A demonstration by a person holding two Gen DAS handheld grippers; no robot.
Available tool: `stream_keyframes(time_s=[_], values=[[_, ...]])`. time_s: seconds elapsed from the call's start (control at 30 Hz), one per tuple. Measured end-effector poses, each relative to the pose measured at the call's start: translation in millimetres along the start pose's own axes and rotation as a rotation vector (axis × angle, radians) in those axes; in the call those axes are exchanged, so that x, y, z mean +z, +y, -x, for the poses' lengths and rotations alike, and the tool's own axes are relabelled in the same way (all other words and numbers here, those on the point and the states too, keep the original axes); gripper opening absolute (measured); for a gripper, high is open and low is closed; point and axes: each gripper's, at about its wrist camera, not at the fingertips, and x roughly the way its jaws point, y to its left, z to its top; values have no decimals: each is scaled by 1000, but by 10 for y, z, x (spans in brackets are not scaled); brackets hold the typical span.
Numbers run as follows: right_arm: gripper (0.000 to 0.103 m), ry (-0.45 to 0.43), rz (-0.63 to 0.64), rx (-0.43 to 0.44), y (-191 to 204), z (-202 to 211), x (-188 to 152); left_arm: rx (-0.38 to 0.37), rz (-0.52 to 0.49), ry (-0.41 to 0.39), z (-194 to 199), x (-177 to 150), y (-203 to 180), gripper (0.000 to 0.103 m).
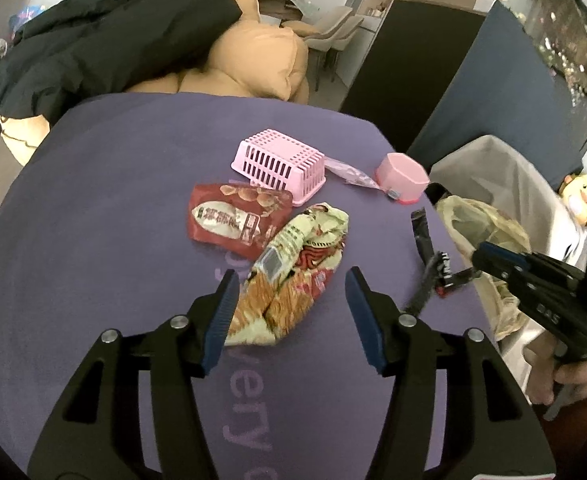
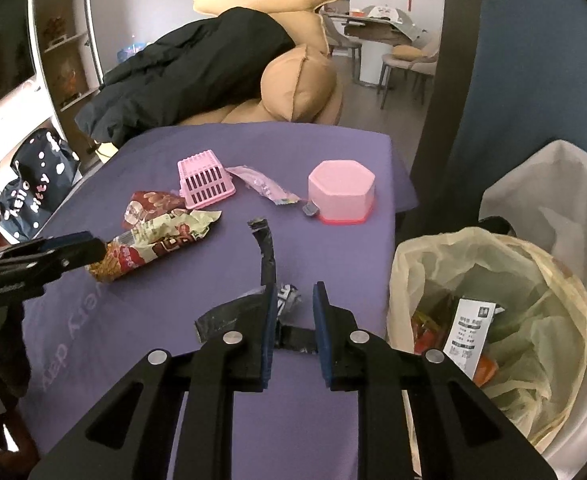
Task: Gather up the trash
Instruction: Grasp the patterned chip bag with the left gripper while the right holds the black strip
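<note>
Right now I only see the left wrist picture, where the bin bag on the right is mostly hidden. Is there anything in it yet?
Observer: Yes. The right wrist view looks down into the bin bag. A white printed label lies among orange and red wrappers.
Visitor: Does the other gripper have that black wrapper?
Observer: The right gripper has the black wrapper between its pads, which stand a narrow gap apart. I cannot tell whether they pinch it.
Visitor: Is there anything off to the left that I'm missing?
Observer: A dark spotted Hello Kitty bag sits low beside the left edge of the purple cloth.
</note>
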Motion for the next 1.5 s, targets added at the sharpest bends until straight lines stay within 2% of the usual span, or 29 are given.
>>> stream_keyframes(time_s=[0.1,0.27,0.33,0.43,0.53,0.67,0.7,0.8,0.87,0.97,1.2,1.27,1.33,1.5], values=[[17,-2,-11,11,-46,7,-29,23,-6,24,-131,43,-16,52],[17,20,4,125,-103,-34,-71,27,-13,44,-212,52,-36,52],[17,44,45,135,-61,-126,-76,18,-11,38,-193,54,-40,52],[17,53,82,96,-28,-301,-40,17,-4,32,-158,56,-10,52],[17,44,80,135,-5,-379,37,21,5,32,-142,42,20,52],[18,80,65,181,55,-493,96,22,30,36,-145,35,93,52],[19,91,61,194,67,-512,102,20,35,36,-144,36,105,52],[33,120,50,243,102,-553,102,18,43,34,-132,37,127,52],[34,123,66,249,165,-565,110,17,46,31,-124,39,133,52],[34,159,114,207,269,-657,117,18,53,28,-115,32,155,52],[34,144,151,153,380,-686,119,17,55,29,-100,17,186,52],[26,136,153,136,376,-655,105,16,52,30,-94,0,206,52],[18,107,135,151,334,-569,105,16,47,33,-100,-6,212,52],[16,14,79,128,135,-251,157,29,8,52,-161,12,170,52]])
